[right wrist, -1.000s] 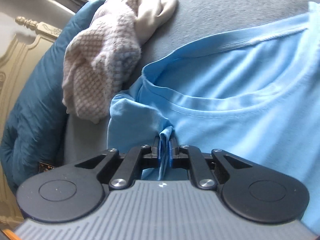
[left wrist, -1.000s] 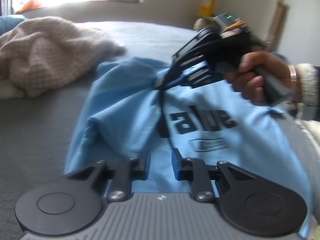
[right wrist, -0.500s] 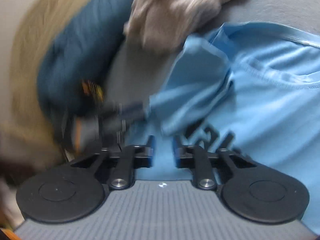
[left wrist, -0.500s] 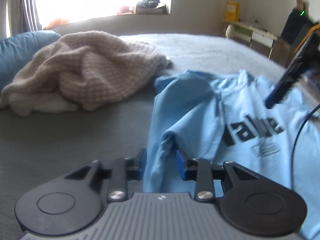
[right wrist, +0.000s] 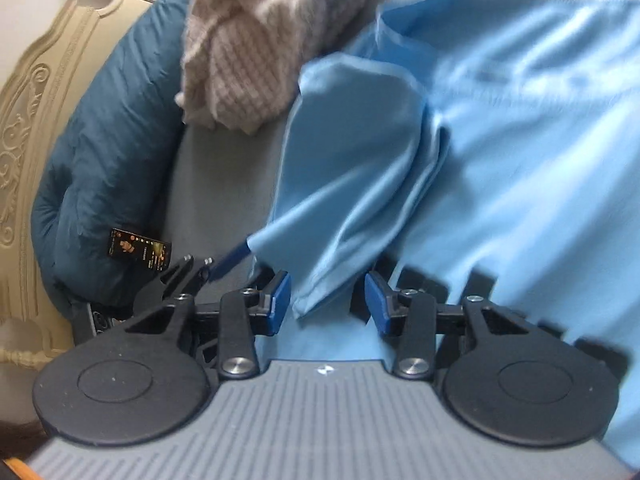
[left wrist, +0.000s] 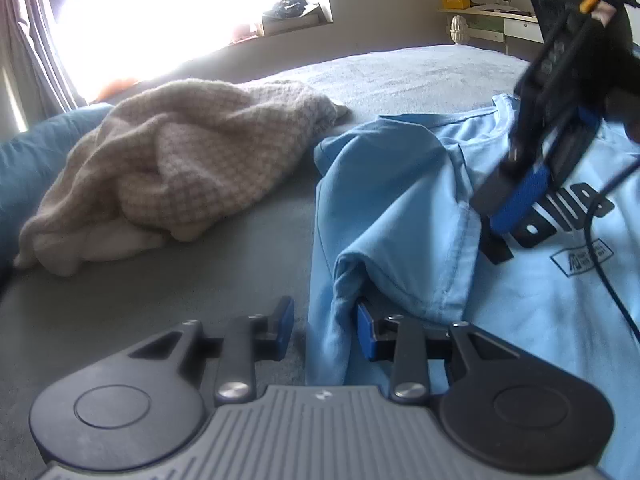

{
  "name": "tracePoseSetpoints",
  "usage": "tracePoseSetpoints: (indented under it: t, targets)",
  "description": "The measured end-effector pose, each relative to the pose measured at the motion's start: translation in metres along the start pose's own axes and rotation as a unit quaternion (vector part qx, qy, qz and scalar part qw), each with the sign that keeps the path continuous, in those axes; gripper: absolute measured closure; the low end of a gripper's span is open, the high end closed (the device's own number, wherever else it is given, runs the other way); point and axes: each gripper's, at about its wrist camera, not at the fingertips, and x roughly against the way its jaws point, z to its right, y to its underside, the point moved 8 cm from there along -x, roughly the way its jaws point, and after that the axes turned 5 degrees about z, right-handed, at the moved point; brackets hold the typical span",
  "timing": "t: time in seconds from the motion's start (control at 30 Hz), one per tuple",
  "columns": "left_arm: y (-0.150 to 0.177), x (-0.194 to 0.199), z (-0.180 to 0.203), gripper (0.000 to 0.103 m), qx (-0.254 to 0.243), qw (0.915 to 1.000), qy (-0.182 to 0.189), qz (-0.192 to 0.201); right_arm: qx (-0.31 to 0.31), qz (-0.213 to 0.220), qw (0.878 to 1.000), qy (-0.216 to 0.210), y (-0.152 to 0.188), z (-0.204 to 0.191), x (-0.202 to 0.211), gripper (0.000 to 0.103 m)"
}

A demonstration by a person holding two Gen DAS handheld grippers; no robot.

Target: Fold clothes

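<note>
Here the light blue T-shirt (left wrist: 460, 240) lies on the grey bed (left wrist: 200, 280), print side up, with 1 sleeve folded over the chest. The left gripper (left wrist: 324, 330) stands apart, a fold of the shirt's edge loose between its 2 blue pads. The right gripper (right wrist: 327, 300) is opening (the sleeve tip hangs free between the pads). A beige knitted sweater (left wrist: 180, 168) lies beside the shirt.

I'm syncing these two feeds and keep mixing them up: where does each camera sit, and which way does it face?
Left wrist: on the left gripper, facing across the bed toward the window; open fingers straddle the blue T-shirt edge.
Right wrist: on the right gripper, jaws opening, facing the headboard.
Shared: T-shirt, beige knit, teal duvet, each other's gripper.
</note>
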Motion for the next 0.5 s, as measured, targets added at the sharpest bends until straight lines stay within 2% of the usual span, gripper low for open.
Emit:
tracePoseSetpoints:
  t: [0.1, 0.2, 0.3, 0.5]
  targets:
    - [-0.003, -0.001, 0.003, 0.068, -0.007, 0.9999, 0.001, 0.010, -0.041, 0.002, 0.999, -0.002, 0.013, 0.005, -0.006, 0.062]
    - [-0.001, -0.003, 0.008, 0.074, -0.022, 0.9997, -0.003, 0.012, -0.076, 0.010, 0.997, -0.013, 0.017, 0.005, -0.006, 0.062]
    - [-0.001, -0.003, 0.009, 0.079, -0.033, 0.9991, -0.019, 0.020, -0.091, 0.017, 0.996, -0.017, 0.018, 0.001, -0.012, 0.067]
    - [-0.001, 0.002, -0.004, 0.090, -0.020, 0.9973, -0.064, 0.031, -0.100, 0.025, 0.995, -0.018, 0.019, -0.004, -0.019, 0.087]
